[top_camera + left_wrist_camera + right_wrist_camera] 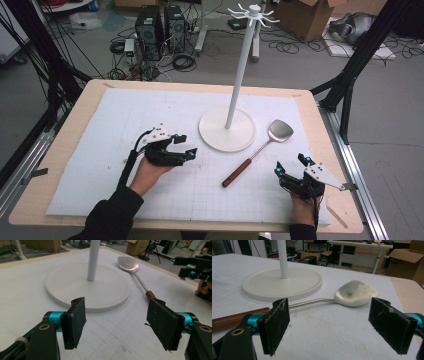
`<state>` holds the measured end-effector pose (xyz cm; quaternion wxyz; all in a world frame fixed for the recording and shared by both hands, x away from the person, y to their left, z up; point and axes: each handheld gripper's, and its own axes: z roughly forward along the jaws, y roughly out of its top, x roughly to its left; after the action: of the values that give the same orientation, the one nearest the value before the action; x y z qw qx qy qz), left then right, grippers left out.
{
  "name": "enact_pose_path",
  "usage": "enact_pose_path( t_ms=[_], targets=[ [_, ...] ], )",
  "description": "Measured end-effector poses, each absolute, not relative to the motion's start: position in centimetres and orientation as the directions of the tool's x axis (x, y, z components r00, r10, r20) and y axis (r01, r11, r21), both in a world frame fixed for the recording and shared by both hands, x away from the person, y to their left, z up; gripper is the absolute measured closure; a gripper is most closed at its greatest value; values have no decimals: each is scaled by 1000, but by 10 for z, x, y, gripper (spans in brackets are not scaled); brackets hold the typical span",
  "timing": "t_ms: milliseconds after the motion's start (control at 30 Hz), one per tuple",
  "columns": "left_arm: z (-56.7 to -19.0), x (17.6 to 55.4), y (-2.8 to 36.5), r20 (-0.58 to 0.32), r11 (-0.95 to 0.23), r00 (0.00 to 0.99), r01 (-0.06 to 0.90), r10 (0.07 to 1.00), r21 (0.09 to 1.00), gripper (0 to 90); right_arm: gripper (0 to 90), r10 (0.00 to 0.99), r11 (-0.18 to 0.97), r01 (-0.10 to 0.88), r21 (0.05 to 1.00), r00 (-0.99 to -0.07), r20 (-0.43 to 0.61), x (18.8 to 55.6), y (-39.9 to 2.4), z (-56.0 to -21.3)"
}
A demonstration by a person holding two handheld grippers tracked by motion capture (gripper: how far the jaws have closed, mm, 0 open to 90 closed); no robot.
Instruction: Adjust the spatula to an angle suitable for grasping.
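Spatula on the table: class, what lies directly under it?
The spatula lies flat on the white mat, beside the stand's round base. Its own blade and handle cover the mat right beneath them.

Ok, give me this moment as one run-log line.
left gripper: open, empty, beside stand base | right gripper: open, empty, right of spatula | spatula: flat on mat, untouched

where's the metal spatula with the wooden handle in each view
High view: the metal spatula with the brown wooden handle lies right of centre, blade up-right.
Left gripper view: upper right, blade farthest.
Right gripper view: across the middle, blade at right.
Shared landmark: the white round stand base beside it.
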<state>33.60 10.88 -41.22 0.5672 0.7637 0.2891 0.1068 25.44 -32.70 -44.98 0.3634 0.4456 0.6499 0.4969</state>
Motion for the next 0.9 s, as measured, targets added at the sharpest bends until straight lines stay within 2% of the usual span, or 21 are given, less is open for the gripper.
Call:
enact_pose_path(
  t_ms=[600, 767, 900],
  targets=[
    [-433, 326, 18, -183, -376, 890, 353, 418, 856, 400, 164, 940, 118, 216, 969, -338, -39, 255, -325, -450],
    [-439, 319, 2, -182, -418, 897, 357, 404, 835, 407, 164, 941, 118, 217, 969, -337, -39, 254, -326, -450],
    [-445, 314, -11, -141, -461, 899, 342, 415, 819, 406, 164, 941, 114, 220, 969, -335, -35, 254, -325, -450]
  ],
)
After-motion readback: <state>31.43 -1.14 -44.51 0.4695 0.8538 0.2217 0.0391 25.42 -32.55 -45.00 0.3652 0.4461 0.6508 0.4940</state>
